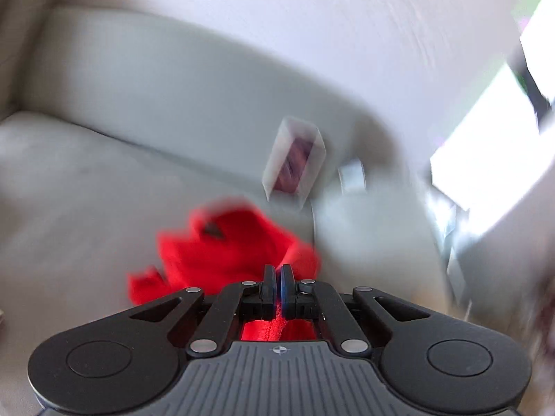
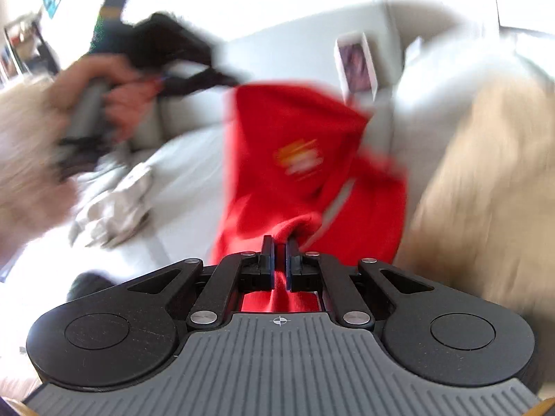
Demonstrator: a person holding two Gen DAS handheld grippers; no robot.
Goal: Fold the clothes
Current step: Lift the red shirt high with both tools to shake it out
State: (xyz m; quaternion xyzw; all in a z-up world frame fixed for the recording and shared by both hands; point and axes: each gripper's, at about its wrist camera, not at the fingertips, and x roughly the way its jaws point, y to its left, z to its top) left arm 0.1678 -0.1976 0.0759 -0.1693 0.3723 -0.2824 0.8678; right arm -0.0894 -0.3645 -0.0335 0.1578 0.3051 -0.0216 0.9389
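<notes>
Right now I am gripping the red garment (image 2: 305, 159) with both grippers over the pale sofa (image 1: 104, 180). My right gripper (image 2: 280, 242) is clamping a bunched fold of the red cloth, its jaws nearly together with the fabric running back between them. My left gripper (image 1: 277, 270) is pinching another edge, jaws closed on a thin strip of red. From the right wrist view, the garment is hanging stretched between the two grippers, showing a blurred orange and white badge. A hand (image 2: 104, 100) is holding the left gripper's grey handle at upper left. A crumpled beige cloth (image 2: 114, 204) is lying on the seat, and a small white box (image 2: 357, 62) is leaning against the backrest.
</notes>
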